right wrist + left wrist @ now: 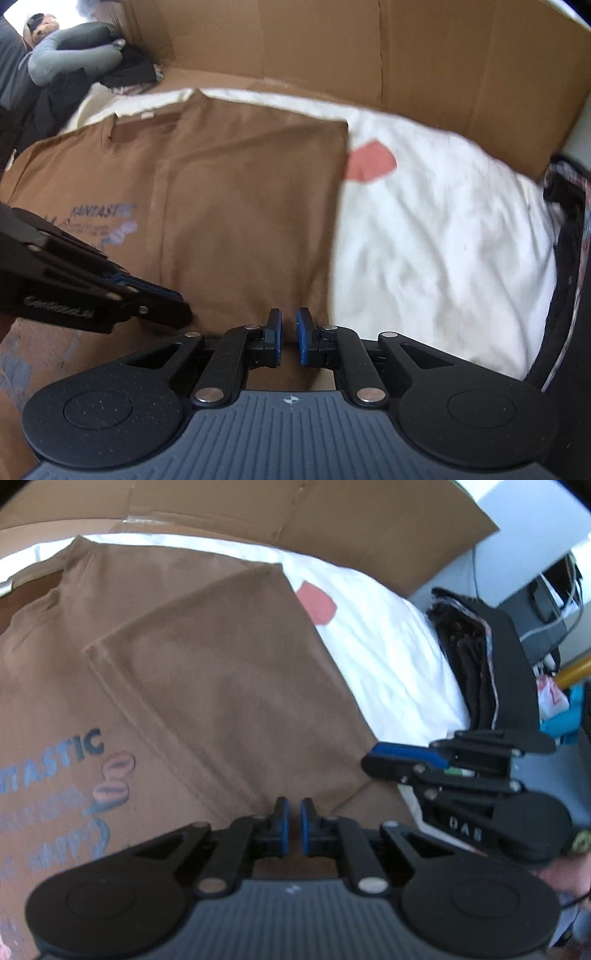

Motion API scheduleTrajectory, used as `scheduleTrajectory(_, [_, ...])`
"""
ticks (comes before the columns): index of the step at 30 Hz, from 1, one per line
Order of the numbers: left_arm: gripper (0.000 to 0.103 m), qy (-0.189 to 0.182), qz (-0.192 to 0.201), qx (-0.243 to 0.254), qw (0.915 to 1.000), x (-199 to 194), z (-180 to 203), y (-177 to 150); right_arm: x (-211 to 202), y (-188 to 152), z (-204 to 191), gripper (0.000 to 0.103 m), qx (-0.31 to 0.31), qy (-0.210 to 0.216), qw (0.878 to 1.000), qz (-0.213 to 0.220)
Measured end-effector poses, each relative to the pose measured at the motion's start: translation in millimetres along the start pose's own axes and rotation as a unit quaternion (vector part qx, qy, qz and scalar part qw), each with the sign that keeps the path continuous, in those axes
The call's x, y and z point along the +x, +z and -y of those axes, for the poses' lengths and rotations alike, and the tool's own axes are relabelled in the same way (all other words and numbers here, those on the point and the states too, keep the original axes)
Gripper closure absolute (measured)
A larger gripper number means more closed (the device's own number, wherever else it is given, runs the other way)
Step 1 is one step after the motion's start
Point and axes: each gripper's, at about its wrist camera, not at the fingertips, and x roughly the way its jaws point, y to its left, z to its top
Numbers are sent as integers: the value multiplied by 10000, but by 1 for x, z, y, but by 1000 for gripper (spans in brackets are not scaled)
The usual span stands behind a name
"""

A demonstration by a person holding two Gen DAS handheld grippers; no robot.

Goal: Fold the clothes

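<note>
A brown T-shirt (221, 686) (240, 206) with a blue and pink print lies flat on a white sheet (388, 657) (443, 240). Its right side is folded over the middle and covers part of the print. My left gripper (294, 827) (181, 308) hovers low over the shirt's near hem, its jaws shut to a thin slit. My right gripper (289, 339) (369, 760) sits just to its right at the folded panel's lower corner, jaws also nearly together. I see no cloth pinched in either one.
Cardboard walls (369, 524) (406, 55) stand behind the sheet. A red patch (317, 603) (369, 160) marks the sheet beside the shirt. A dark pile of clothes (465, 657) (569, 221) lies at the right edge. Grey and black items (74, 55) sit at the far left.
</note>
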Motion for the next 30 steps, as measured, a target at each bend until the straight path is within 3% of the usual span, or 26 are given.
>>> scheduleTrajectory(5, [97,7,85,-118,9999,-3,-3,-12,6,-9,-3,90,17,-33,9999,-145])
scheduleTrajectory(11, [97,26,180,-229,9996,-19,1,-13,-9,4,1,88,198,-139,9995,-188])
scheduleTrajectory(14, [96,72,333,-317,9989,-39,-3,-8,-27,13,3,72,312,-184,9993,-101])
scheduleTrajectory(16, [94,133,452,-415,9980,-57,-8,-3,-40,20,4,68,397,-161,9991,-69])
scheduleTrajectory(18, [82,202,551,-544,9968,-75,-15,2,-53,28,2,67,433,-144,9989,-56])
scheduleTrajectory(20, [52,328,668,-685,9949,-94,-21,7,-67,37,3,62,573,-109,9983,-50])
scheduleTrajectory(21, [48,425,760,-751,9934,-105,-24,9,-75,41,4,59,678,-80,9977,-52])
scheduleTrajectory(23, [47,532,842,-816,9917,-127,-29,15,-91,50,6,53,919,-23,9957,-93])
scheduleTrajectory(28, [41,668,821,-988,9895,-186,-35,25,-137,74,1,50,1162,97,9931,-83])
scheduleTrajectory(30, [36,798,832,-1018,9881,-212,-34,25,-161,84,-6,40,1137,108,9934,-46])
